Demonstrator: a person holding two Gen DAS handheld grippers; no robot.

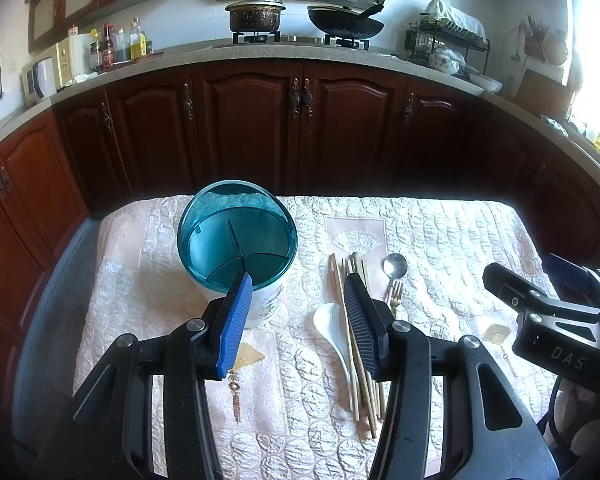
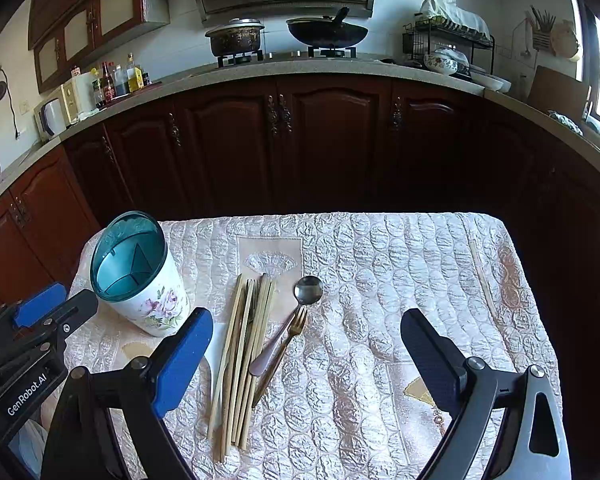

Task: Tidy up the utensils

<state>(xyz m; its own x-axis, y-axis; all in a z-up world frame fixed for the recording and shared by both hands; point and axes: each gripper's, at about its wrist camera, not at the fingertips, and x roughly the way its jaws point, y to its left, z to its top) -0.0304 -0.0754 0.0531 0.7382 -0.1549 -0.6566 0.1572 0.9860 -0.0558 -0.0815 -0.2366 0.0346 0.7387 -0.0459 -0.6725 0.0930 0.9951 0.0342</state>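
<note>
A white floral utensil holder with a teal divided insert [image 1: 236, 240] stands on the quilted table cloth [image 1: 440, 240]; it also shows in the right wrist view [image 2: 140, 276]. A bundle of wooden chopsticks [image 2: 244, 356] lies right of it, with a metal spoon [image 2: 300, 304] and a gold fork [image 2: 288, 340] beside them. A white ceramic spoon [image 1: 336, 332] lies left of the chopsticks. My left gripper [image 1: 300, 296] is open and empty, just in front of the holder. My right gripper [image 2: 308, 340] is open and empty above the spoon and fork.
One loose chopstick [image 2: 482, 276] lies near the table's right edge. Dark wooden kitchen cabinets [image 2: 300, 140] stand beyond the table's far edge, with a stove, a pot and a wok on the counter. The right gripper's body [image 1: 548, 312] shows at right in the left wrist view.
</note>
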